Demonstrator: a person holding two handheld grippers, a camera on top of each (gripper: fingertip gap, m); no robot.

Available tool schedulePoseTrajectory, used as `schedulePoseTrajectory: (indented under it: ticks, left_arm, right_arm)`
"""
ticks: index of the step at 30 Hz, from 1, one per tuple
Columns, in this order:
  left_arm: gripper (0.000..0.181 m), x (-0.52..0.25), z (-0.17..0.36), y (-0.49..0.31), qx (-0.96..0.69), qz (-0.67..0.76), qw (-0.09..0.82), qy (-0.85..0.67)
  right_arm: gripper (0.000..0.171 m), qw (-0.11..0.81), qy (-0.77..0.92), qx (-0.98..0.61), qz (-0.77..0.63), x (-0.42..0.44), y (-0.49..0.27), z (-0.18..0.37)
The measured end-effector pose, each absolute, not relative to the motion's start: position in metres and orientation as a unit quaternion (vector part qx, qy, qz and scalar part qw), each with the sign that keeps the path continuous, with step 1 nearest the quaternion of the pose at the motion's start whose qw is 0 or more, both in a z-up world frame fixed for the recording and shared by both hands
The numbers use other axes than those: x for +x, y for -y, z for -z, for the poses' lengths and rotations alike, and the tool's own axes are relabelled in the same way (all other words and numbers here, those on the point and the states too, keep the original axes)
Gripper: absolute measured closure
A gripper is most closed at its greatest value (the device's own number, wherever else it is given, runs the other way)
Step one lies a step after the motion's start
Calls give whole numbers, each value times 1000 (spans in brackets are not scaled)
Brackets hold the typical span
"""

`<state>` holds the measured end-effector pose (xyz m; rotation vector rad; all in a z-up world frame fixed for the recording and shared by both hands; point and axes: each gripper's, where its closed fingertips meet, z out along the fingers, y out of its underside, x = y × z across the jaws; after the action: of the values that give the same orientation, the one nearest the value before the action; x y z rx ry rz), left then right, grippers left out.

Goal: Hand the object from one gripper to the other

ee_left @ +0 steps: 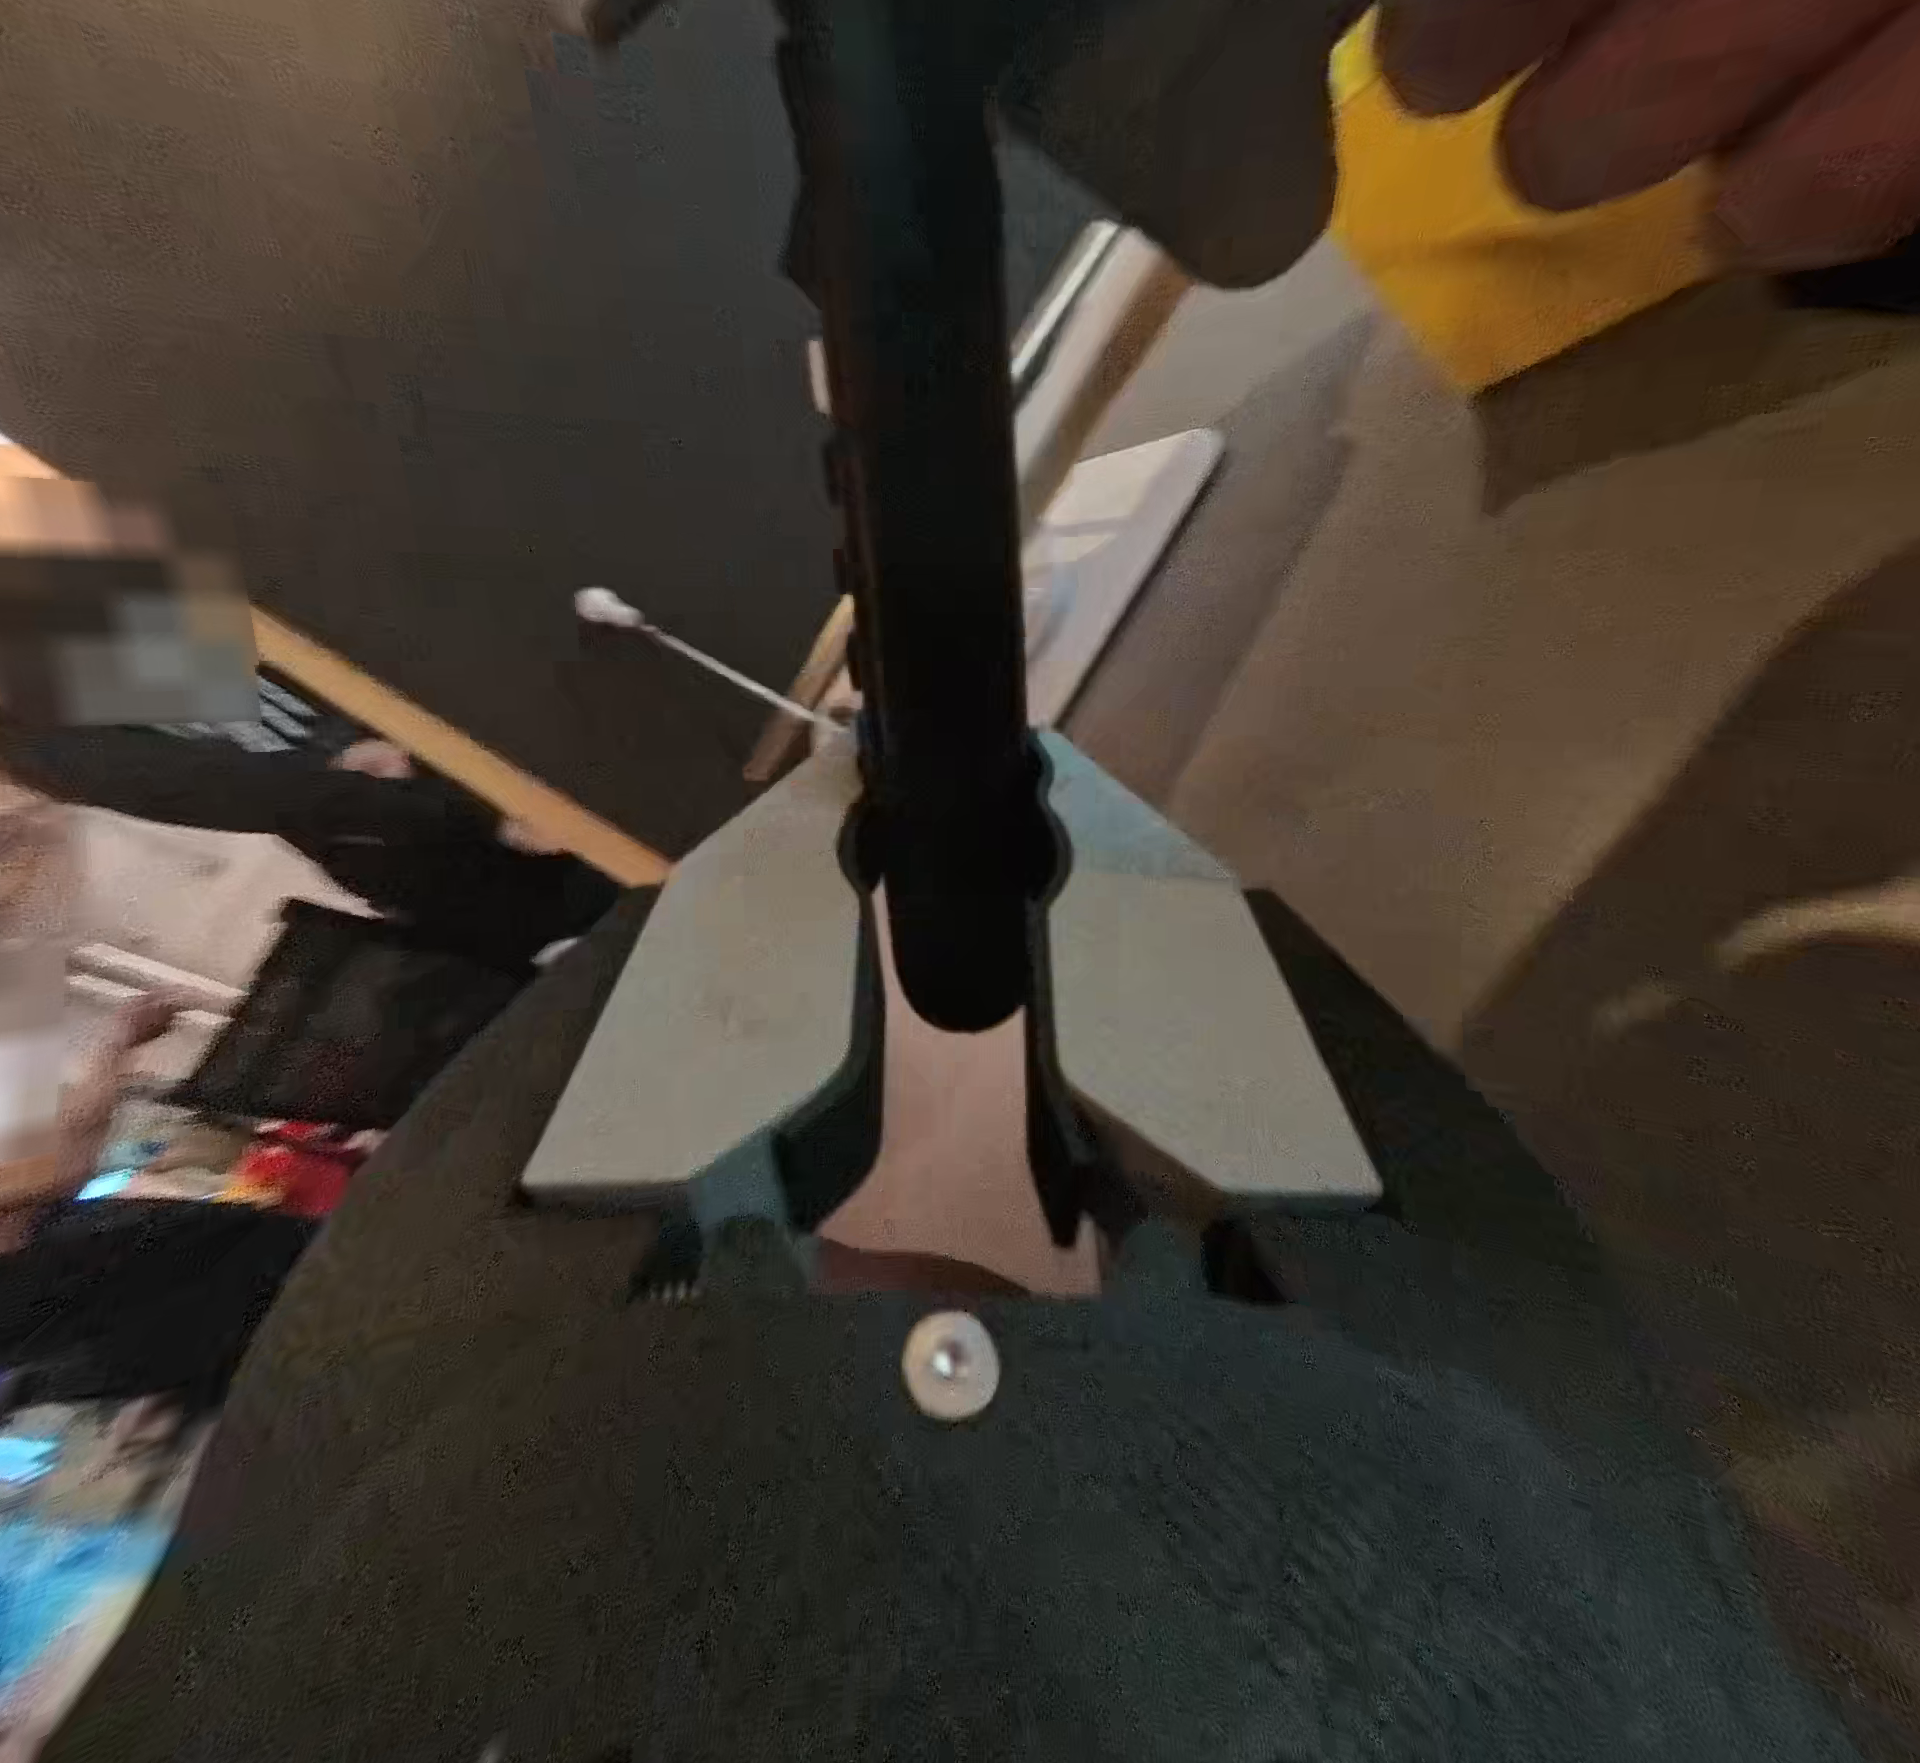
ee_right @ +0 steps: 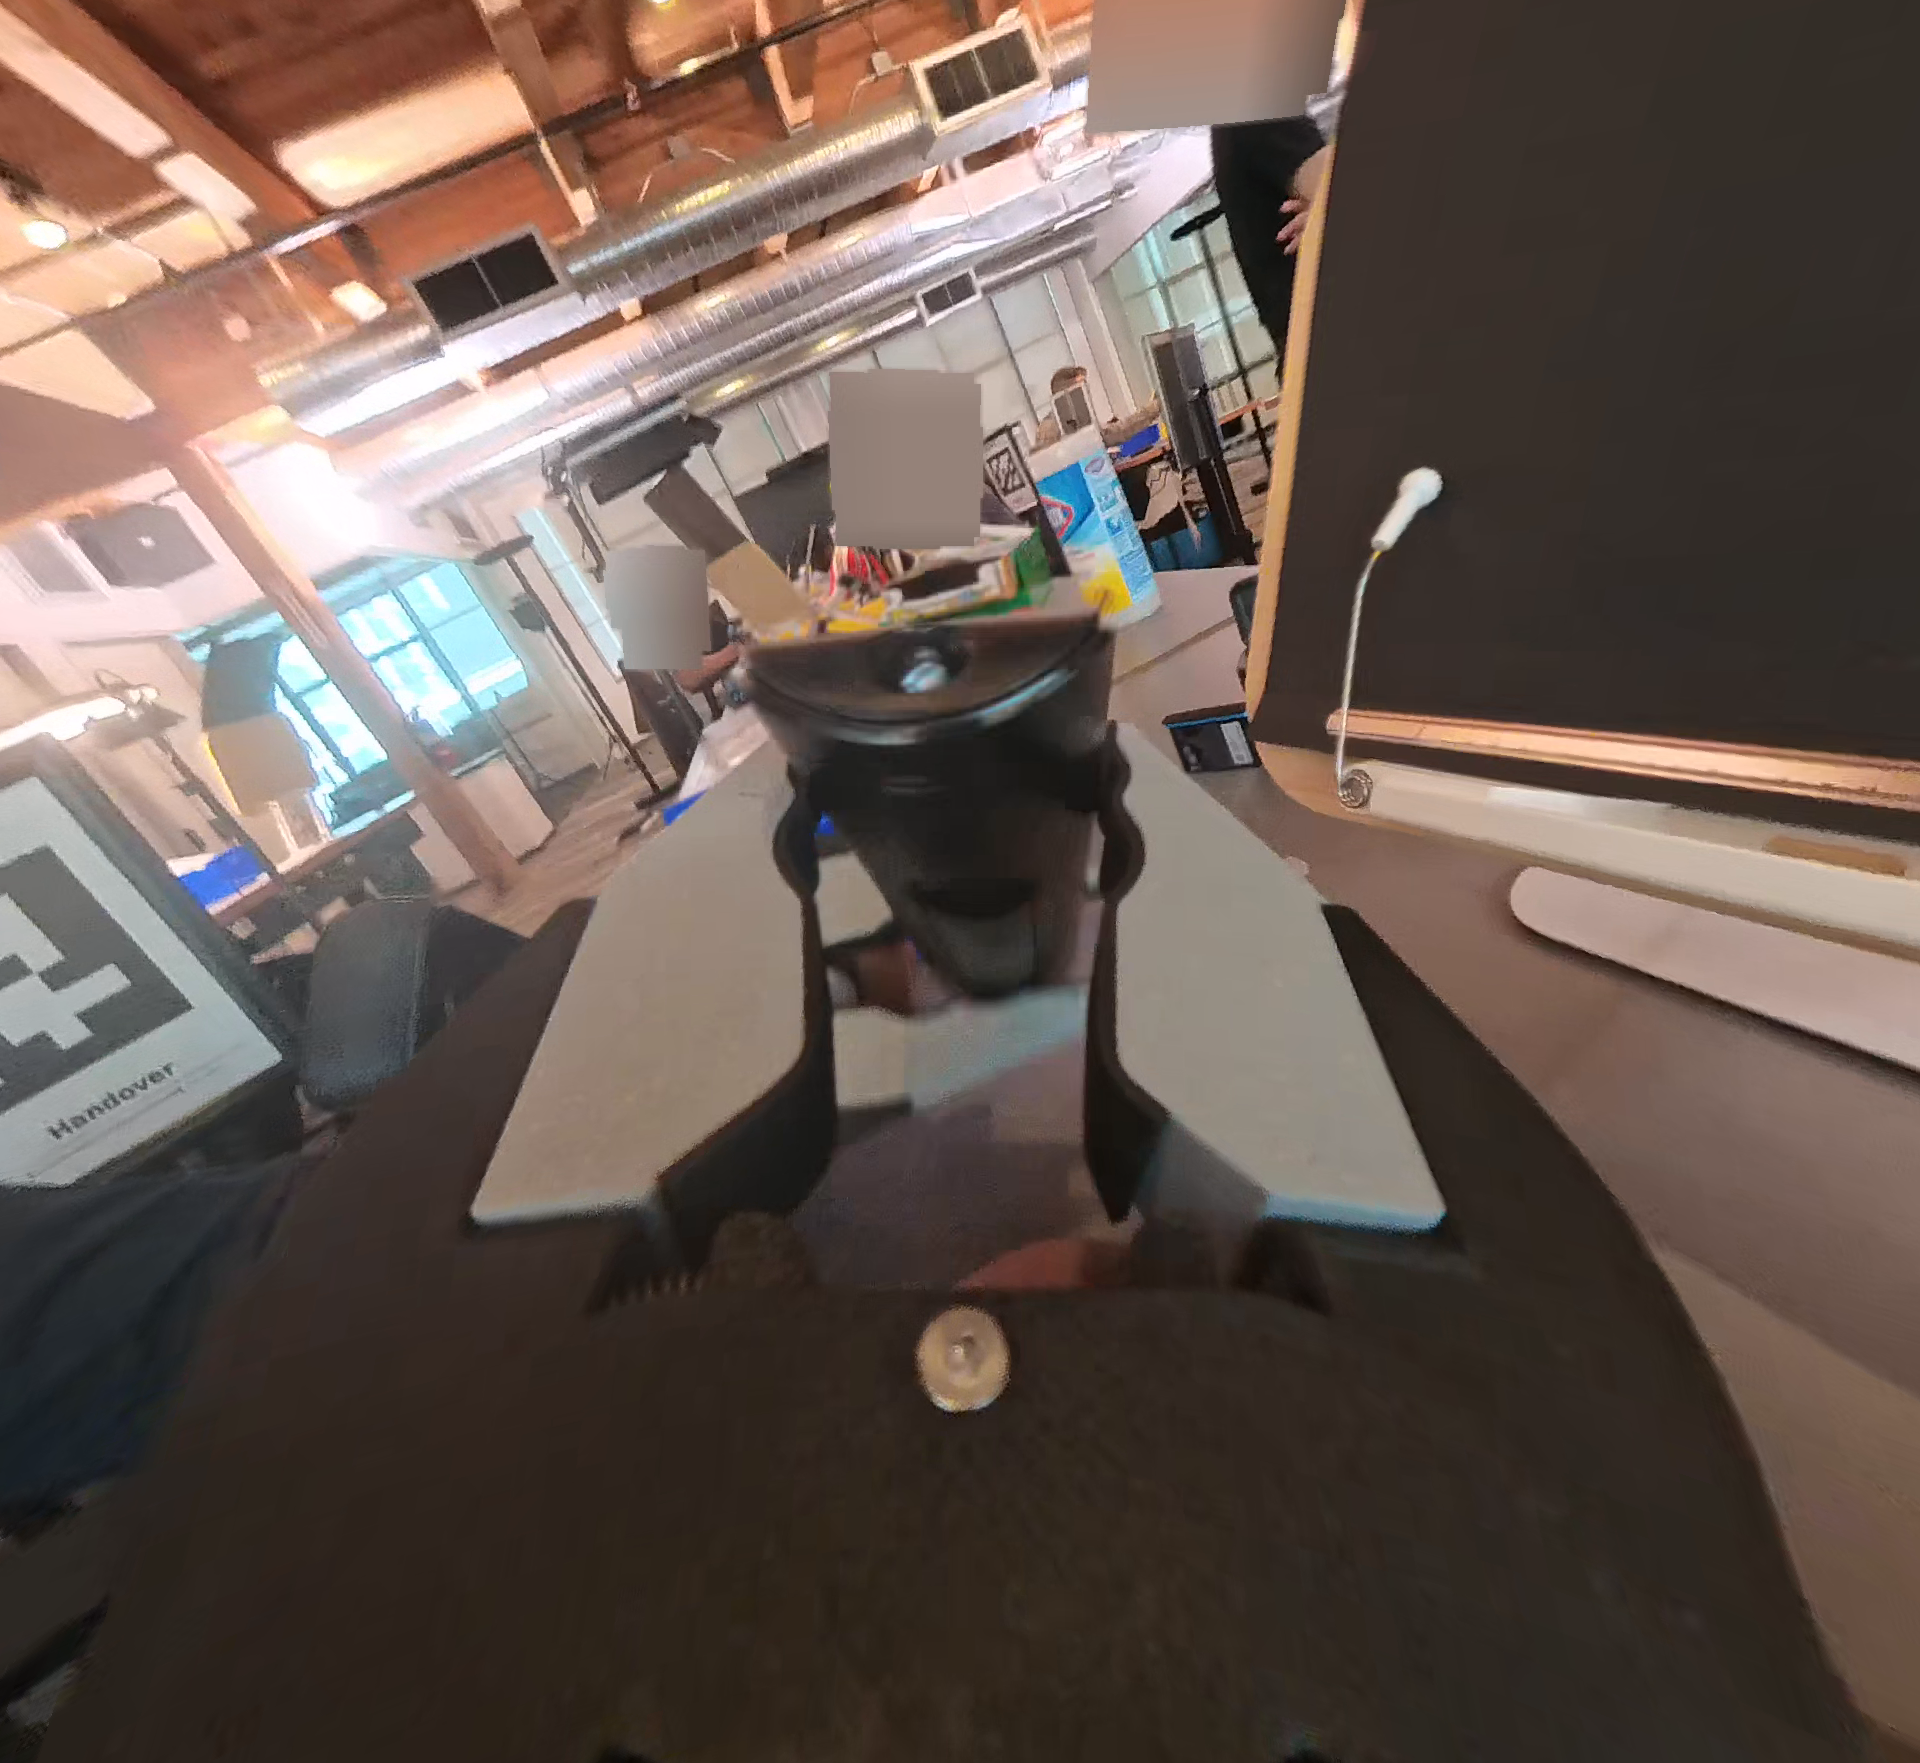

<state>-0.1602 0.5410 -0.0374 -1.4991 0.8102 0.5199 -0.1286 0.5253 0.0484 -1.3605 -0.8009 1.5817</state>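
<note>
A long black tool [ee_left: 914, 466] runs straight out from my left gripper [ee_left: 951, 840]. The grey fingers [ee_left: 727, 986] press on both sides of its rounded end. At its far end a hand [ee_left: 1714, 51] holds the other gripper by a yellow grip [ee_left: 1475, 238]; how that gripper meets the tool is blurred. In the right wrist view my right gripper [ee_right: 956, 840] is closed on the same black tool [ee_right: 956, 809], seen end-on. A dark round disc with a bolt [ee_right: 920, 674] sits at its far end.
A black board with a wooden edge [ee_right: 1610, 363] stands at the right on a table [ee_right: 1558, 1090]. A thin wire with a white tip [ee_right: 1413, 492] stands before it, also in the left wrist view [ee_left: 597, 607]. A black-and-white marker card [ee_right: 83, 986] is left. People sit farther back. About 9 cm separates my left fingertips from my right.
</note>
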Motion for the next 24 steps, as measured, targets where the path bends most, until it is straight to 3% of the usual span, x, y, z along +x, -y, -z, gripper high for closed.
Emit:
schedulePoseTrajectory:
  ticks: [4,7,11,16,24]
  left_arm:
    - [159,-195,4,-543,-556,-422,633,-336]
    - [160,-194,0,-545,-510,-487,618,-348]
    - [160,-181,1,-545,-483,-506,613,-366]
    - [151,-163,30,-543,-573,-327,643,-390]
    - [119,-125,27,-506,-665,187,637,-341]
  right_arm:
    - [125,459,314,-545,-628,-127,-527,-52]
    - [118,462,305,-568,-609,-135,-529,-41]
    - [130,450,280,-579,-620,-134,-534,-33]
    - [132,430,288,-575,-634,-130,-540,-29]
    - [134,412,324,-517,-676,-122,-524,-49]
